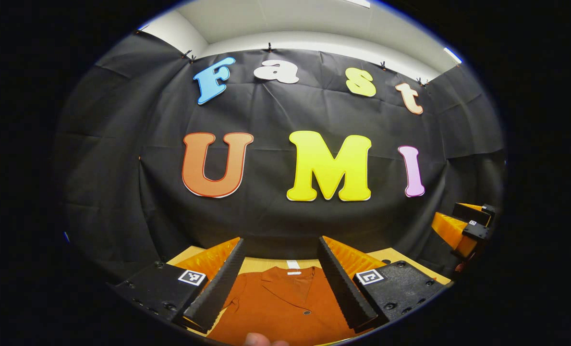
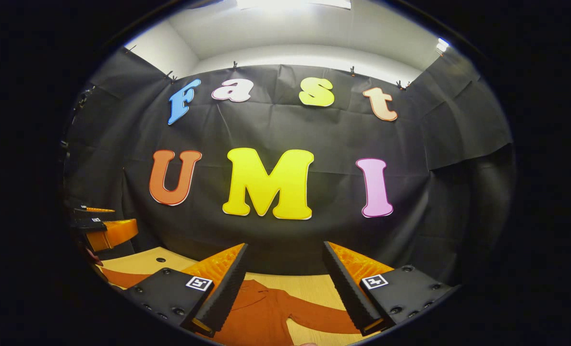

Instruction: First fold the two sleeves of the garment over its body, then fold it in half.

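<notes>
- Both hand-held grippers, left (image 1: 279, 283) and right (image 2: 285, 288), hover with jaws apart, gripping nothing.
- The garment (image 1: 285, 307) lies flat on the worktop (image 2: 314, 288) below, sleeve (image 2: 319, 319) spread outward.
- Judgement: the right should pinch that sleeve near its cuff, then carry it low across the body.
- A black cloth wall (image 1: 122, 192) closes the booth behind.

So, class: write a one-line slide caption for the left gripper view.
Open left hand-held gripper above a rust-orange garment lying on the wooden table.

A recording booth; black cloth wall (image 1: 275, 216) clipped up under a white ceiling (image 1: 314, 24); wooden table (image 2: 314, 286).
</notes>
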Tool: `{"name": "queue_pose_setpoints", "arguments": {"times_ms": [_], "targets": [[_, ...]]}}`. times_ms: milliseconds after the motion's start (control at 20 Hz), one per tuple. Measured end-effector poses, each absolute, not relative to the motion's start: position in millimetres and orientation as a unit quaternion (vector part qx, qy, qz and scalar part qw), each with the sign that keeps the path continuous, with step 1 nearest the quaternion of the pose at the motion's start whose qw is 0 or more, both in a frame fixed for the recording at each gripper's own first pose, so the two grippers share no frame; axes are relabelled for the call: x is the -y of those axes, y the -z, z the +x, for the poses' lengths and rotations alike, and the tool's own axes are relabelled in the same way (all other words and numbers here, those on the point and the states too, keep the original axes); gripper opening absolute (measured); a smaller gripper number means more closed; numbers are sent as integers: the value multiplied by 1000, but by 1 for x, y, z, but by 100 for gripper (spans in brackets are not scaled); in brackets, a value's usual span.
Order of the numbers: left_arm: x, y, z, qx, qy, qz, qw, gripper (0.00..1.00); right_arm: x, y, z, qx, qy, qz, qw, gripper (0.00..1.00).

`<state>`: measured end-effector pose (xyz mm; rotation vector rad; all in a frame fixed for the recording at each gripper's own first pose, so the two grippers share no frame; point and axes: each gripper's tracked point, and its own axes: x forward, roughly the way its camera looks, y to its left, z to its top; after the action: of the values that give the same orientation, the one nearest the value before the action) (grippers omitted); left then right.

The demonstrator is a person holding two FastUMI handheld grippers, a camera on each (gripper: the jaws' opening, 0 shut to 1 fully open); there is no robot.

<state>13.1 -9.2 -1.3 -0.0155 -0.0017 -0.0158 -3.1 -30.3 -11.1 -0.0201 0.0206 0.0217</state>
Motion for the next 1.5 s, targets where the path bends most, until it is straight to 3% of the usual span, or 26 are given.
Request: {"name": "queue_pose_setpoints", "arguments": {"times_ms": [1050, 1500], "targets": [[23, 8, 15, -4, 11, 8, 1000, 98, 51, 29, 3, -36, -11, 0, 999, 94], [31, 29, 13, -31, 18, 26, 999, 97, 111, 54, 4, -67, 18, -6, 998, 94]]}}
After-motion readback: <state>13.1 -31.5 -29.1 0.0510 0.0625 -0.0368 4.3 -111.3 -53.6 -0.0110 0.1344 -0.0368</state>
